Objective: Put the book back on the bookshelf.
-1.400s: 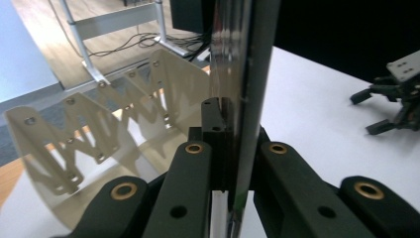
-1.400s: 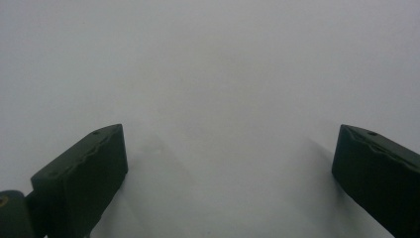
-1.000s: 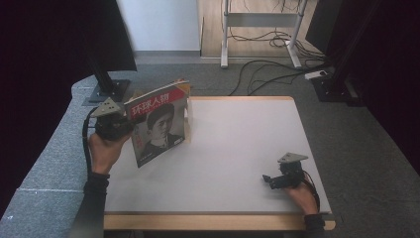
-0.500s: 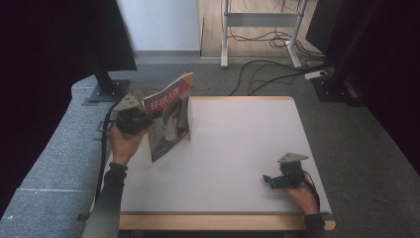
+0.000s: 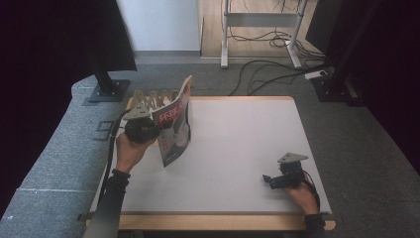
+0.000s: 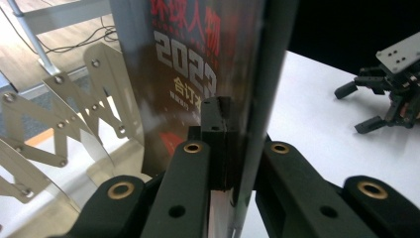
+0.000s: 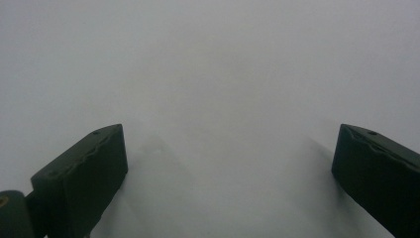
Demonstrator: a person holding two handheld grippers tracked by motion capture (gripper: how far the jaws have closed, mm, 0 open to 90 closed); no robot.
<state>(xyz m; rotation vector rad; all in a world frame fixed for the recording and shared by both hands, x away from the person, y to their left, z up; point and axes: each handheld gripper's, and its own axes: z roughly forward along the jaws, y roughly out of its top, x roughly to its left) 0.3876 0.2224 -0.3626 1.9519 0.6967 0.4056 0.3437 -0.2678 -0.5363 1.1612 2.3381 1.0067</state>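
A: Two grippers, one thing in play. Left gripper (image 5: pixel 151 130) sits left of centre in the high view, jaws clamped tight on the magazine (image 5: pixel 174 129). Why held on edge like that?

B: My guess is it's heading for the metal rack (image 5: pixel 151 99) just behind it, upper left of the surface (image 5: pixel 237 148). The slots there are narrow and upright, so the magazine has to go in standing, not flat.

A: Left gripper view backs that. The magazine (image 6: pixel 198 64) stands vertical between the jaws, cover with red and white print facing the camera's left, and the jaws are pinched near its lower edge. The rack's (image 6: pixel 59 114) zigzag metal dividers are at the left of that frame, close beside the cover.

B: Is it touching the rack?

A: Cannot tell. In the high view the magazine's top overlaps the rack, lower corner hangs toward the surface, whole thing tilted. It looks lifted, not resting.

B: Grip low on the cover makes sense, it leaves the rest free to slide between dividers.

A: Right gripper (image 5: pixel 277 179), lower right of the high view, is parked on the surface, jaws wide apart, nothing in them. Right gripper view (image 7: pixel 228 163) has just bare white surface (image 7: pixel 208 74) between the two pads.

B: So it's idle, kept well apart from the left so it doesn't block the swing. It's also in the left gripper view, right gripper (image 6: pixel 364 106) at the right edge, open.

A: Judgement: mid-carry, insertion not done yet. The risk is floppy pages catching on a divider.
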